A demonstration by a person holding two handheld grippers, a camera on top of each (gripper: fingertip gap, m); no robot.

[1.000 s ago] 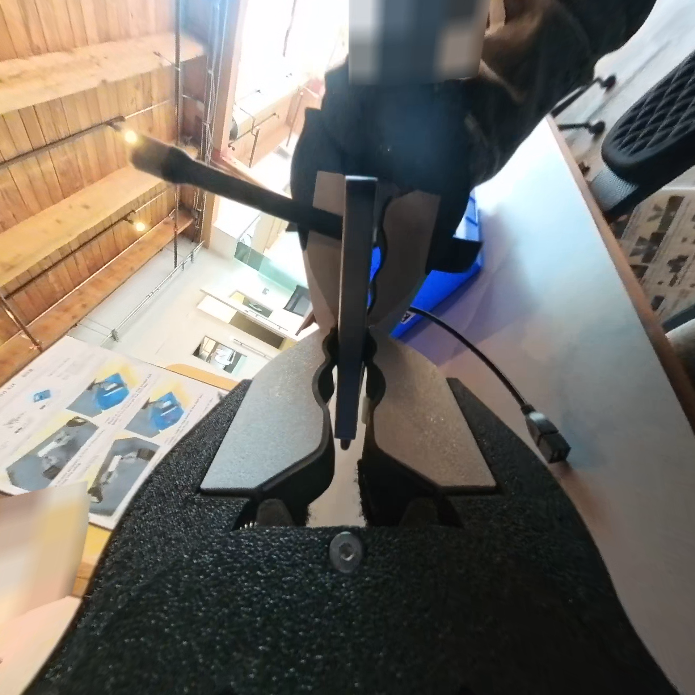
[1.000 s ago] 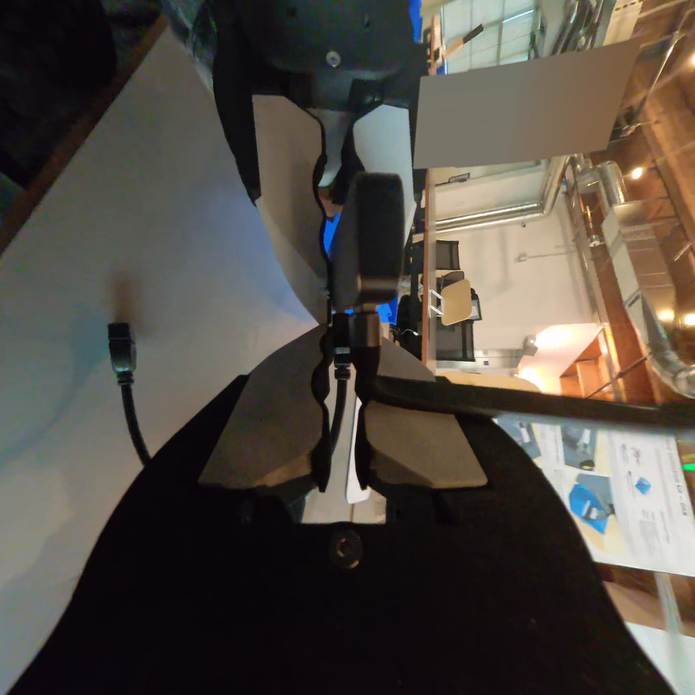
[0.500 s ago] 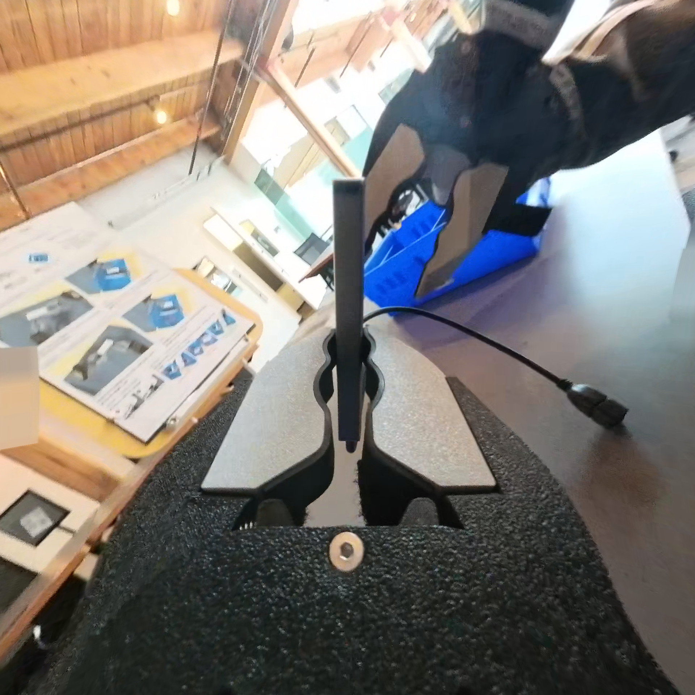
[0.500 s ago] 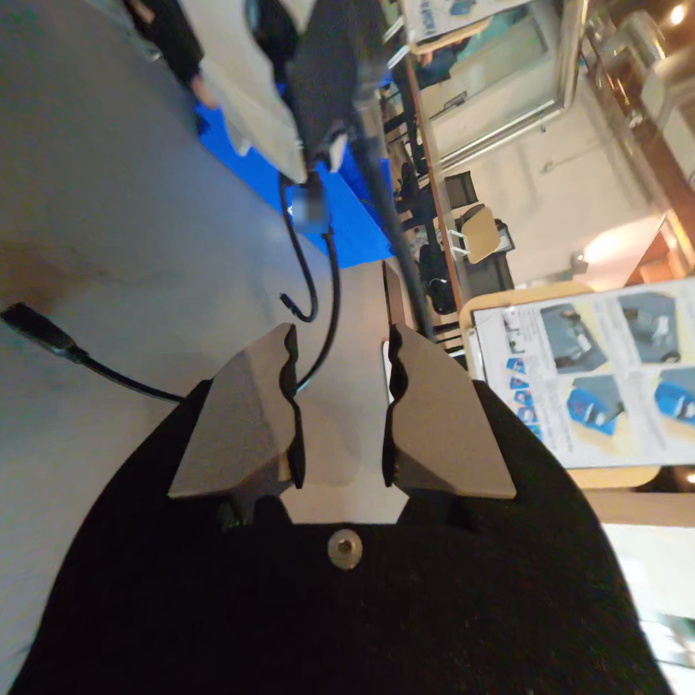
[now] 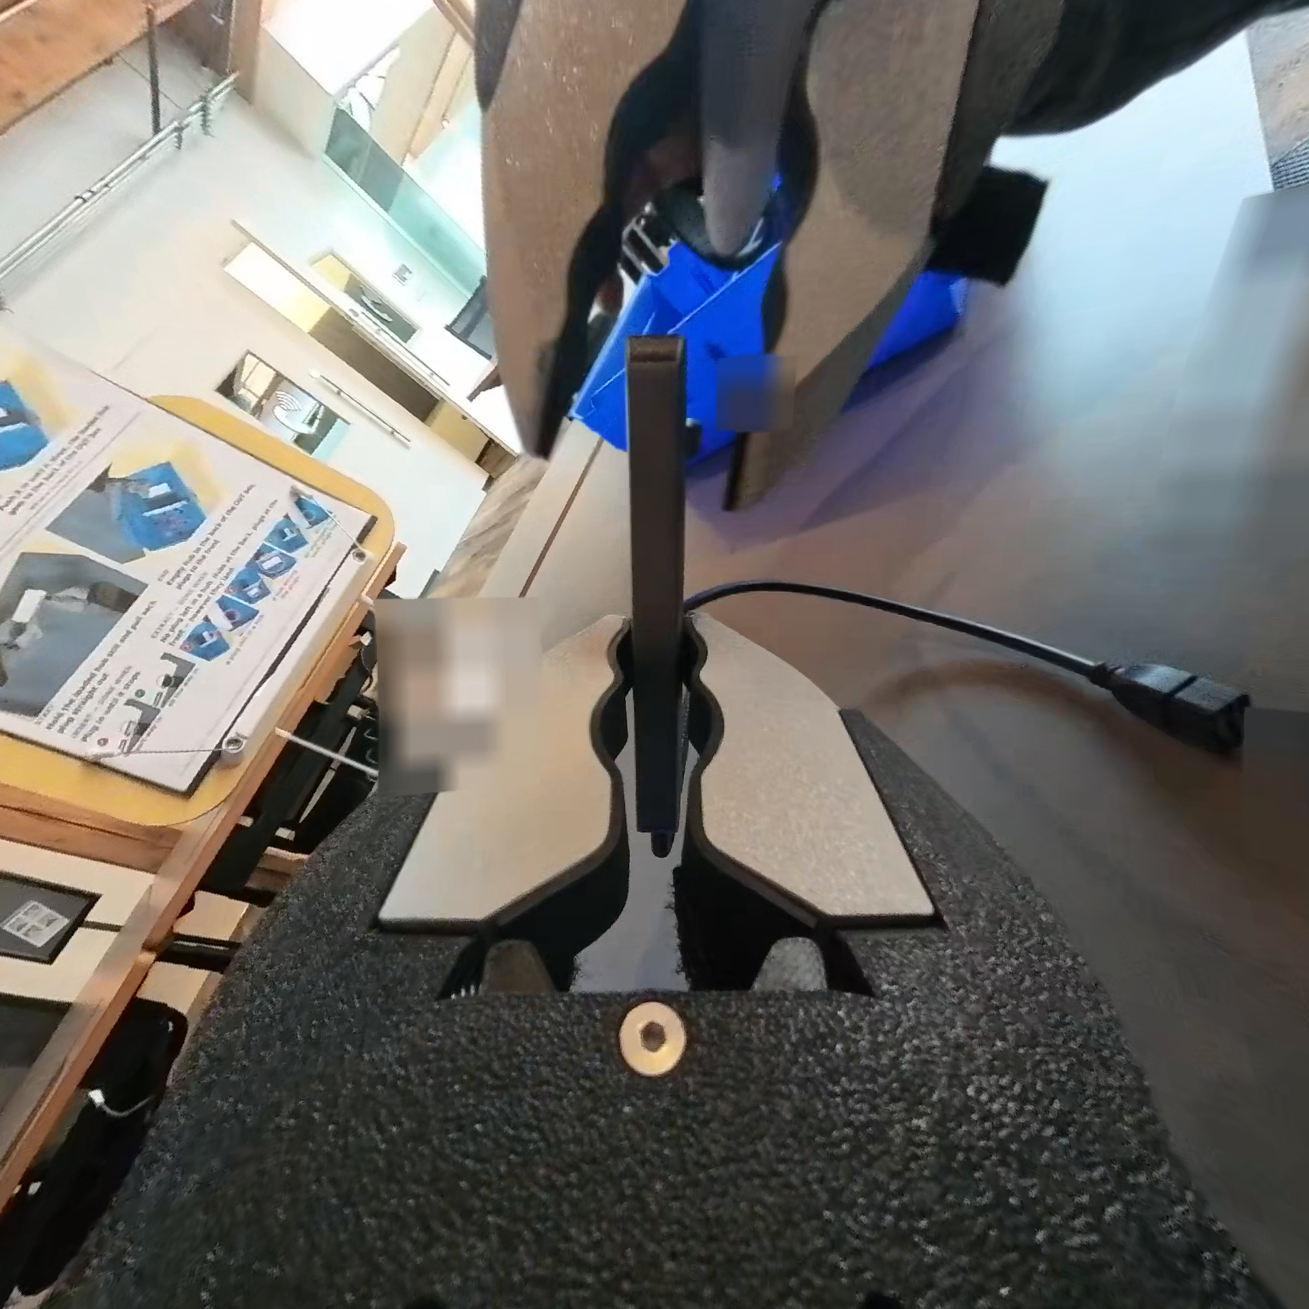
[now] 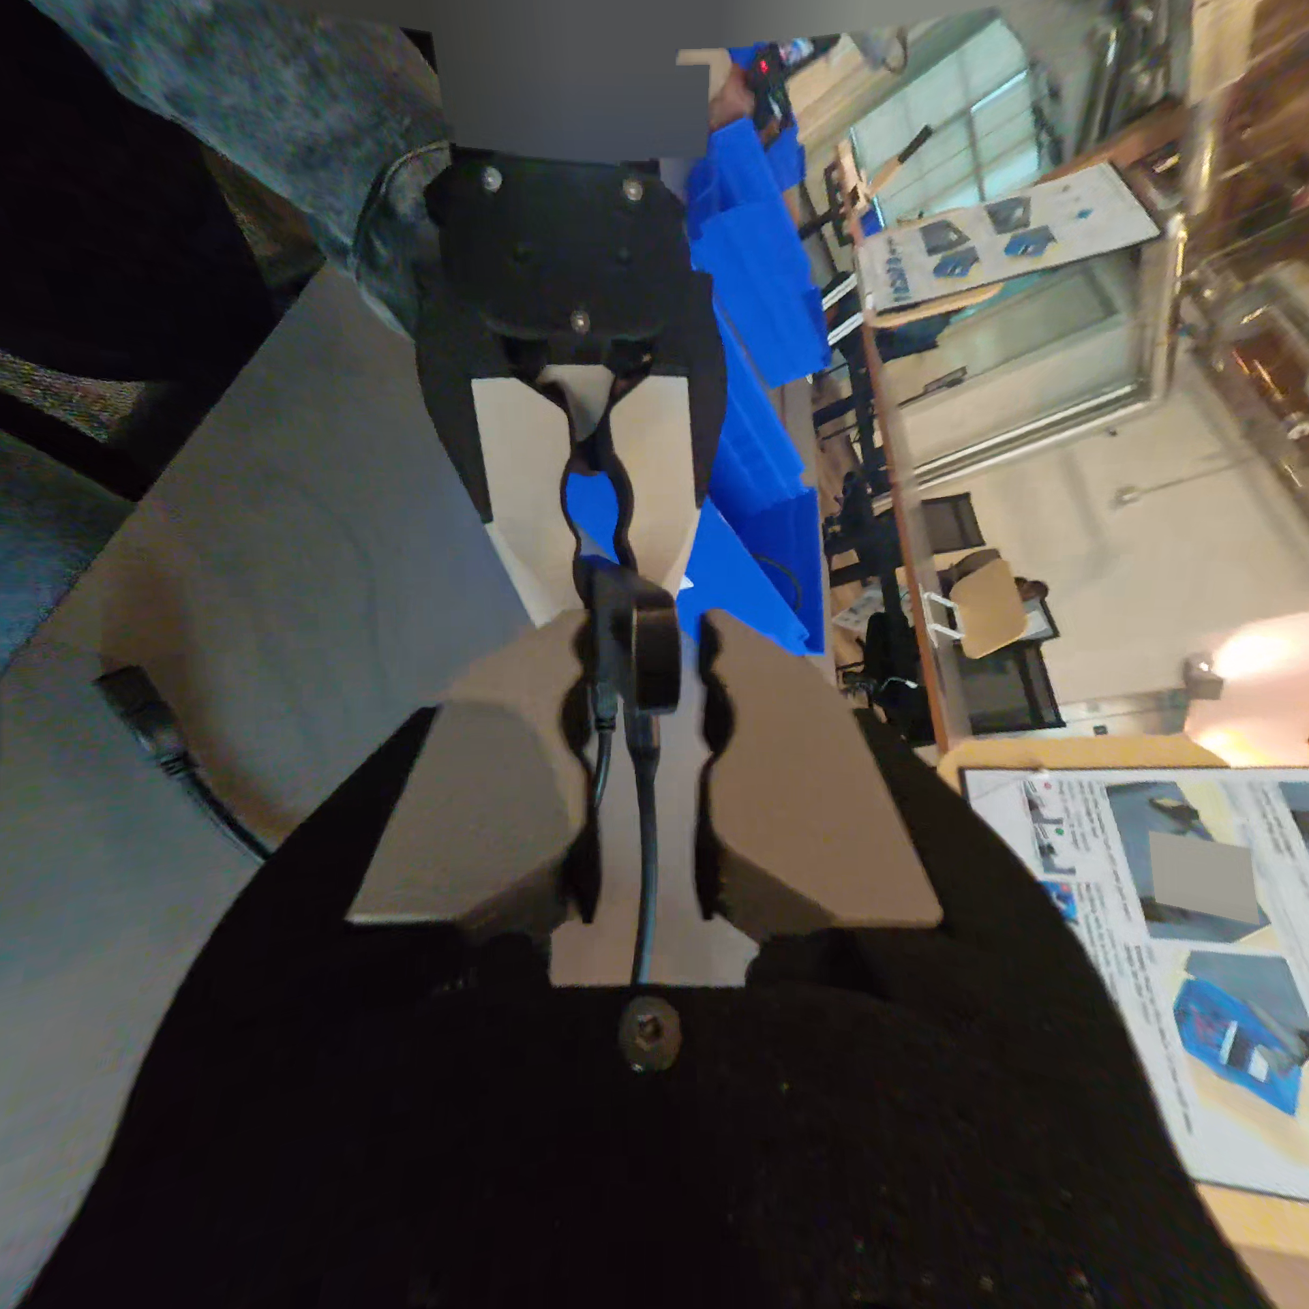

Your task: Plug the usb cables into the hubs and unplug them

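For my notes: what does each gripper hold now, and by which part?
The left gripper is shut on the thin dark USB hub, clamping its lower end, edge-on. The right gripper is open around the hub's end and holds nothing.

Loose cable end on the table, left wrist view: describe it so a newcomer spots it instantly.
Start at the grey tabletop, right of the left tool that clamps the thin dark hub. A thin black cable runs rightward and ends in a chunky black connector, lying flat, plugged into nothing.

black textured body, grey fingers
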